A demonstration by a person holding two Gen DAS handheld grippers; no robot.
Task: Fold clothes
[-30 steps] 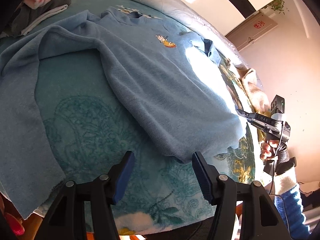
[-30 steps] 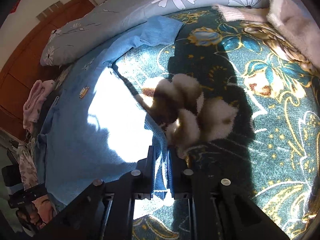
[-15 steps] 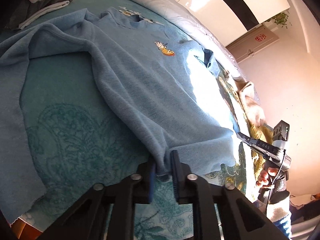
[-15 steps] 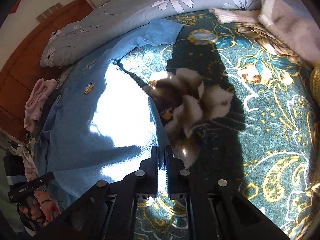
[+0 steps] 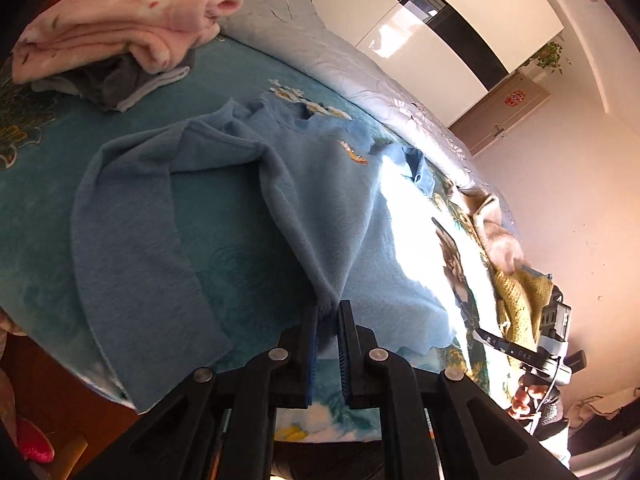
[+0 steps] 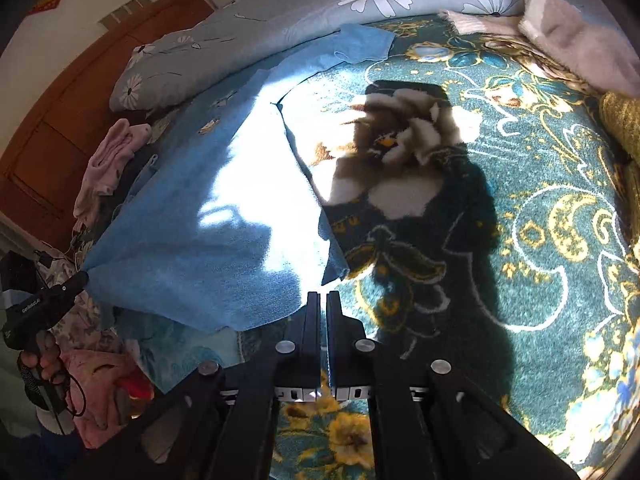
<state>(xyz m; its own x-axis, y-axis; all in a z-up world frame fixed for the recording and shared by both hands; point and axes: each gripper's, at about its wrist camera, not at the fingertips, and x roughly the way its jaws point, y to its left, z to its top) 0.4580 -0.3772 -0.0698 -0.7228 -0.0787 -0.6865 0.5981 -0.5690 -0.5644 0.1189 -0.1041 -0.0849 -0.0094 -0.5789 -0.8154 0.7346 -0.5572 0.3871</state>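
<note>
A light blue fleece sweater [image 5: 320,200] with a small cartoon patch lies spread on the teal patterned bedspread [image 5: 224,224]. My left gripper [image 5: 328,316] is shut on the sweater's near hem corner and holds it lifted. One sleeve [image 5: 132,264] hangs toward the bed's near edge. In the right wrist view the sweater [image 6: 224,216] lies left of centre, half in bright sunlight. My right gripper [image 6: 323,300] is shut, and the hem edge sits just in front of its tips, with no cloth visible between them. The left gripper also shows in the right wrist view [image 6: 44,304].
Folded pink and grey clothes [image 5: 116,36] lie at the far left of the bed. A floral blue quilt [image 6: 280,28] runs along the back. Beige and yellow garments [image 5: 516,280] lie at the right side; white and yellow ones [image 6: 580,44] show in the right wrist view.
My left gripper went from open to shut on the sweater's hem corner and lifted it. My right gripper pulled back and the hem it pinched now lies just ahead of its tips.
</note>
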